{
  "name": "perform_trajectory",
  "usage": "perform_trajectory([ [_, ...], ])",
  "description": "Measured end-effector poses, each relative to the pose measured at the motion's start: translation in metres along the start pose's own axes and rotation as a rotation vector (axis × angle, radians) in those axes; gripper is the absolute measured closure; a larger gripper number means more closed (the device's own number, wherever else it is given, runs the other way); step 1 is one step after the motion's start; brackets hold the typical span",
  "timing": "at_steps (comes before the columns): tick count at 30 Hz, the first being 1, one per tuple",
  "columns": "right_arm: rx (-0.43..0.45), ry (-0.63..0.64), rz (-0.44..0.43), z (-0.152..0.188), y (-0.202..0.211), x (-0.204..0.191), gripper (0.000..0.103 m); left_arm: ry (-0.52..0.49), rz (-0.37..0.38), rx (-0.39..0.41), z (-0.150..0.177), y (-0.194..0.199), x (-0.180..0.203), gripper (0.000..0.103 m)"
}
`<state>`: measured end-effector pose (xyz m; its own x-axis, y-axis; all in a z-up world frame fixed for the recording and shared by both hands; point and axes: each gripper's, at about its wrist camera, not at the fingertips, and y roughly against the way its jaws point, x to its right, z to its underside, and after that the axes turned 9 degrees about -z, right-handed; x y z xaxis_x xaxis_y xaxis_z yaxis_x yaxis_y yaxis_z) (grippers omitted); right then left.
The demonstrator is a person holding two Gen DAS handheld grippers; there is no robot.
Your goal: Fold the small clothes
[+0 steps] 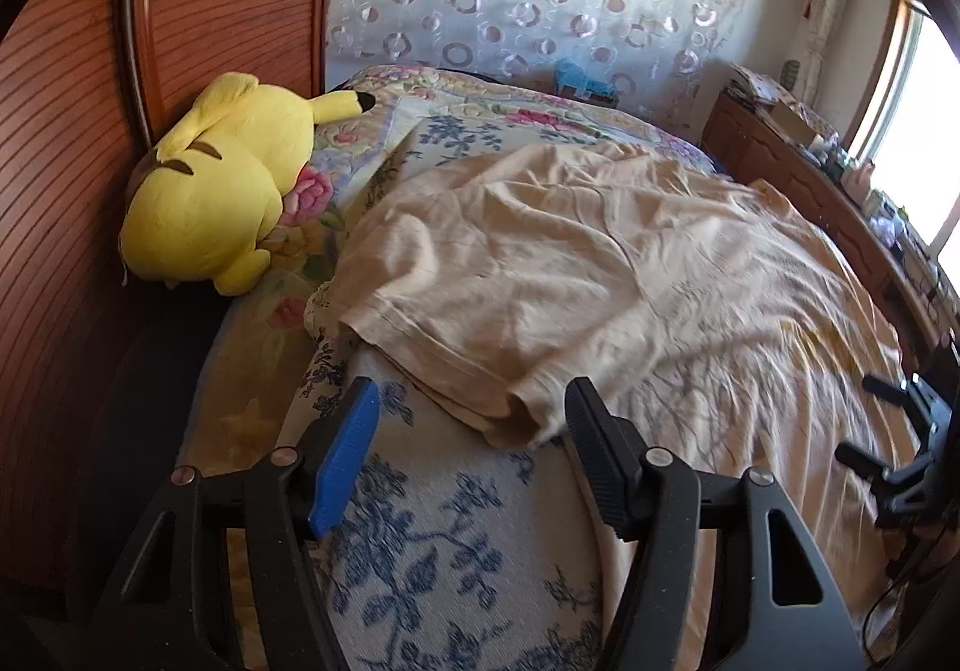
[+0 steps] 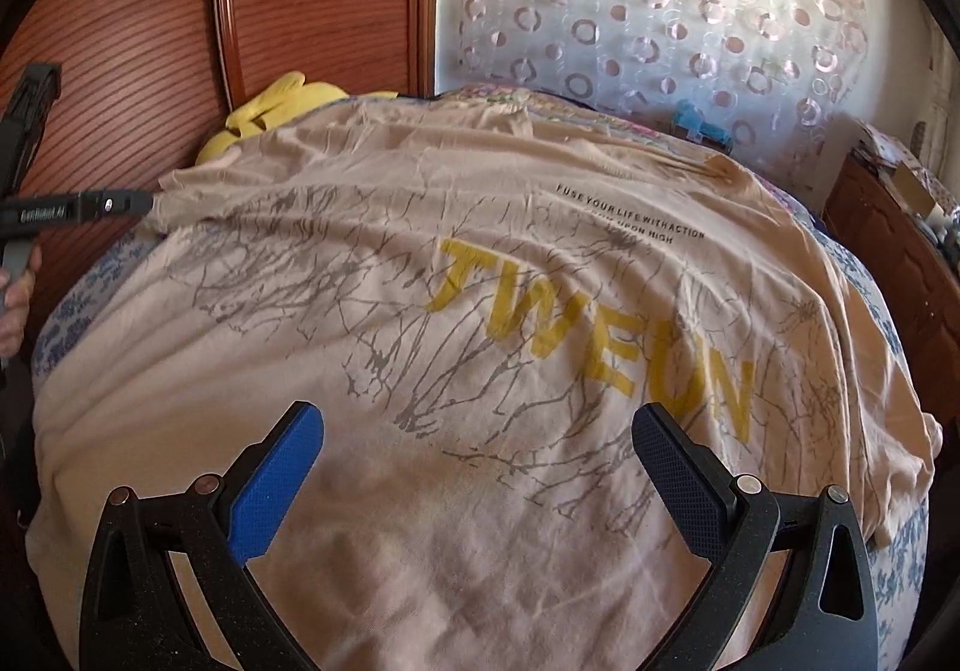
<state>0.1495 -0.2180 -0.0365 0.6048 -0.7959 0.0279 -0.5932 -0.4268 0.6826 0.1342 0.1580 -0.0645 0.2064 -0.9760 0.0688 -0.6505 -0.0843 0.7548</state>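
Observation:
A beige T-shirt with a grey branch print and yellow letters lies spread flat on the bed. In the left wrist view its sleeve lies just ahead of my left gripper, which is open with the sleeve hem between its fingertips, not pinched. My right gripper is open and empty, hovering over the lower middle of the shirt. The right gripper also shows in the left wrist view at the far right. The left gripper shows in the right wrist view at the shirt's left sleeve.
A yellow plush toy lies at the bed's left against the wooden headboard. The bed has a blue floral sheet. A wooden dresser with clutter stands at the right under a window. A patterned curtain hangs behind.

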Motion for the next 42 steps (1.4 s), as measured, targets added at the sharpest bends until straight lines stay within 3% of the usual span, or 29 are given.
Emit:
perform_trajectory([
  [9,-0.066,-0.001,-0.018,-0.005,-0.014,0.000,0.000,0.098,0.006,-0.090,-0.024,-0.035,-0.035,0.044],
  [12,-0.067,-0.025,-0.036,-0.007,-0.016,0.001,0.000,0.124,0.020,-0.128,-0.028,-0.049,-0.040,0.050],
  [16,-0.065,-0.023,-0.030,-0.006,-0.014,0.003,0.000,0.148,0.056,-0.166,-0.030,-0.061,-0.043,0.068],
  [19,-0.061,-0.022,-0.027,-0.005,-0.016,0.003,0.000,0.155,0.049,-0.146,-0.034,-0.059,-0.043,0.088],
  [21,-0.059,-0.021,-0.026,-0.005,-0.017,0.003,0.000,0.128,0.017,-0.126,-0.036,-0.055,-0.039,0.094],
  [25,-0.059,-0.021,-0.025,-0.004,-0.017,0.003,0.000,0.088,0.003,-0.063,-0.045,-0.038,-0.029,0.096],
  [32,-0.060,-0.024,-0.026,-0.005,-0.017,0.002,0.000,-0.035,0.067,0.041,-0.076,0.002,0.026,0.096],
  [38,-0.060,-0.023,-0.026,-0.004,-0.016,0.002,0.000,-0.214,0.152,0.055,-0.094,0.015,0.110,0.096],
  [42,-0.059,-0.022,-0.027,-0.004,-0.016,0.002,0.000,-0.320,0.162,0.047,-0.090,0.022,0.147,0.094],
])
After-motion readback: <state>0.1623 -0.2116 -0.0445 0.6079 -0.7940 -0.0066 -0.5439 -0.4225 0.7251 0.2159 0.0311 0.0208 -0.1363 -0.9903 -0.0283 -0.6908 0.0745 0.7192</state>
